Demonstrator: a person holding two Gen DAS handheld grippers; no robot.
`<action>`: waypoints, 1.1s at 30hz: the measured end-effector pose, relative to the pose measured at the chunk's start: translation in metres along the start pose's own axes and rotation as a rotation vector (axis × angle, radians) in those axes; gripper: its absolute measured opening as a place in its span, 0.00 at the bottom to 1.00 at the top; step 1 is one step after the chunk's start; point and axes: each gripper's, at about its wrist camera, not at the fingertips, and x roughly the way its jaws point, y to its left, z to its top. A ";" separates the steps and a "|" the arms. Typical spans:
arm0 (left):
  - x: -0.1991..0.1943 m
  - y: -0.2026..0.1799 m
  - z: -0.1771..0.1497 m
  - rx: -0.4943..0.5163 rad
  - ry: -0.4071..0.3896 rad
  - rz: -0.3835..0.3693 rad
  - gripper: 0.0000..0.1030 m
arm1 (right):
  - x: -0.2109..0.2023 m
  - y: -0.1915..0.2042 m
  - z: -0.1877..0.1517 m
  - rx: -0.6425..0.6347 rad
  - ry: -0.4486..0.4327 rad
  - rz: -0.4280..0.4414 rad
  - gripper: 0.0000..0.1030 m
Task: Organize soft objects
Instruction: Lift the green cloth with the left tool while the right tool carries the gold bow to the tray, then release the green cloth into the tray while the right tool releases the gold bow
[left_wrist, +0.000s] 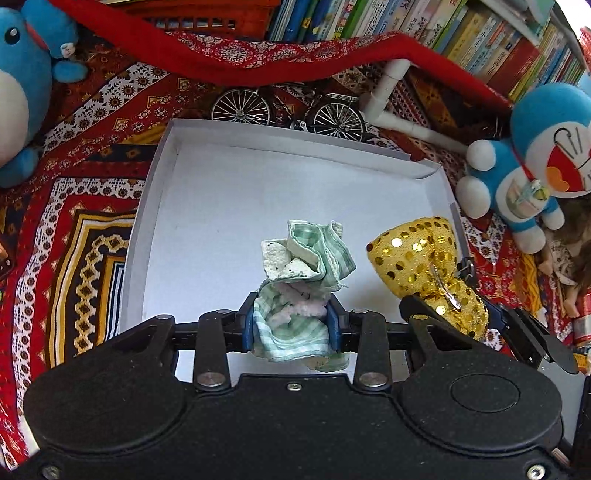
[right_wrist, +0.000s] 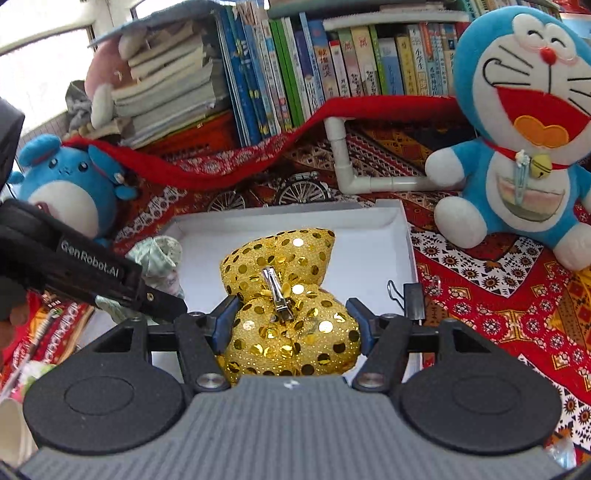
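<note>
the green checked cloth (left_wrist: 295, 291) is bunched into a wad and pinched between the blue pads (left_wrist: 248, 325) of the left tool (left_wrist: 291, 325), its loose folds standing up above the white tray (left_wrist: 155, 206). in the left wrist view the cloth sits near the middle of the frame, with the bare tray floor spreading away towards 12 o'clock. at 3 o'clock from it is the gold sequin bow (left_wrist: 424, 266), which has a metal hair clip (right_wrist: 277, 295) across its knot. the right tool (right_wrist: 291, 325) has its jaws closed on the lower lobe of that bow, the pads pressing both sides, and the bow's upper lobe leans out over the tray. in the right wrist view the left tool's black body comes in from 9 o'clock, with the cloth just beside the bow at about 10 o'clock. a black binder clip (right_wrist: 412, 299) grips the tray's right wall. the tray lies on a red patterned cover (right_wrist: 498, 295) over the worktop. a blue cat plush (right_wrist: 517, 147) sits at 2 o'clock, a round blue plush (right_wrist: 70, 184) at 9 o'clock, a small model bicycle (left_wrist: 288, 109) just beyond the tray's far wall, and a row of books (right_wrist: 332, 74) behind everything.
</note>
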 end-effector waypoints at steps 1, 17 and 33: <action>0.002 0.000 0.001 0.003 0.003 0.002 0.33 | 0.003 0.000 0.000 -0.001 0.006 -0.002 0.65; 0.026 -0.001 0.003 0.010 0.034 0.037 0.37 | 0.023 0.001 -0.004 -0.019 0.068 -0.021 0.66; 0.025 -0.002 0.003 0.012 0.032 0.036 0.50 | 0.026 0.005 -0.003 -0.041 0.083 -0.019 0.77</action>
